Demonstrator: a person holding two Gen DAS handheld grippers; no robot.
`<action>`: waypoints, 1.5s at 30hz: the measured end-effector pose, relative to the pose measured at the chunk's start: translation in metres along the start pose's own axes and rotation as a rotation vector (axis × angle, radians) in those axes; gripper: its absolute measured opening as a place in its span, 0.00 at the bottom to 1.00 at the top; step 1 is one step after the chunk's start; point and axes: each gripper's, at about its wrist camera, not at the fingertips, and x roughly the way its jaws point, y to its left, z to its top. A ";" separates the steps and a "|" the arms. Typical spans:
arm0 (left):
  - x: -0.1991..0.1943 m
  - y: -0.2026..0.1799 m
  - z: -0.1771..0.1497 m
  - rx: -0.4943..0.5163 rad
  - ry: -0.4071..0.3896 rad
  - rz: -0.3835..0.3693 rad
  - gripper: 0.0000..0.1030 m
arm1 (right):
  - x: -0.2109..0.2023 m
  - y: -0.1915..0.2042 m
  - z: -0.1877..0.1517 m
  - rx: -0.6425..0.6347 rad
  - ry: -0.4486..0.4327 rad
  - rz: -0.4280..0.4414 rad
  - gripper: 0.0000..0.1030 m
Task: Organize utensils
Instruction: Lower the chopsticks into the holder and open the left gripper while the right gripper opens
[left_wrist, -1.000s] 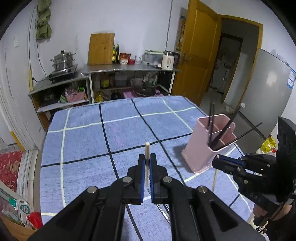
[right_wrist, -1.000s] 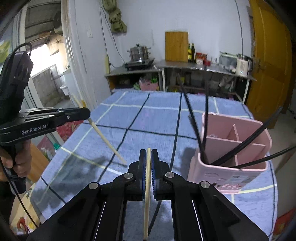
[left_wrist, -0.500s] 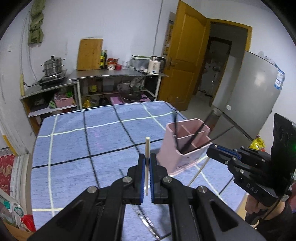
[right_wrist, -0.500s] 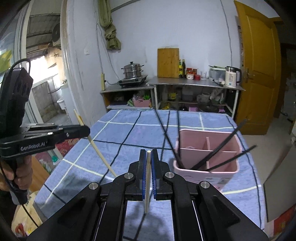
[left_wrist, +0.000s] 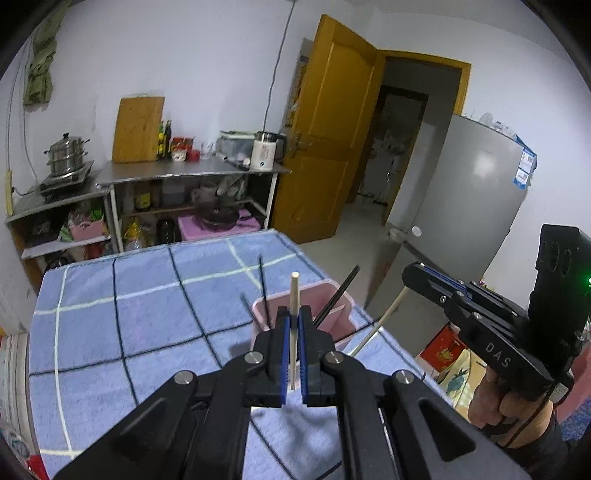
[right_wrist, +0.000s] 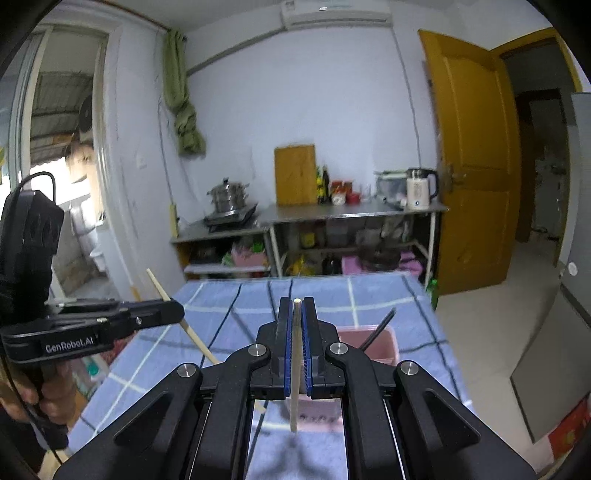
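I hold both grippers above the table's near edge: my left gripper (left_wrist: 292, 334) and right gripper (right_wrist: 296, 334) each pinch a pale chopstick (left_wrist: 294, 295), the pink holder (left_wrist: 341, 317) just beyond.

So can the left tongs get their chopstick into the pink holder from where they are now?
Probably yes. The left tongs grip a pale chopstick above the table, with the pink holder just beyond. Its top is open apart from a few black chopsticks.

Utensil holder (left_wrist: 334, 314) on the table (left_wrist: 147, 325), black chopsticks (left_wrist: 264, 291) inside; counter (left_wrist: 192, 171) behind.
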 end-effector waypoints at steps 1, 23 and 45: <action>0.002 -0.002 0.005 0.003 -0.002 -0.001 0.05 | 0.000 -0.002 0.005 0.004 -0.017 -0.002 0.05; 0.088 0.022 -0.013 -0.053 0.079 -0.019 0.05 | 0.065 -0.019 -0.019 0.011 0.026 -0.047 0.05; 0.062 0.017 -0.024 -0.030 0.042 -0.007 0.17 | 0.041 -0.022 -0.031 0.003 0.054 -0.075 0.09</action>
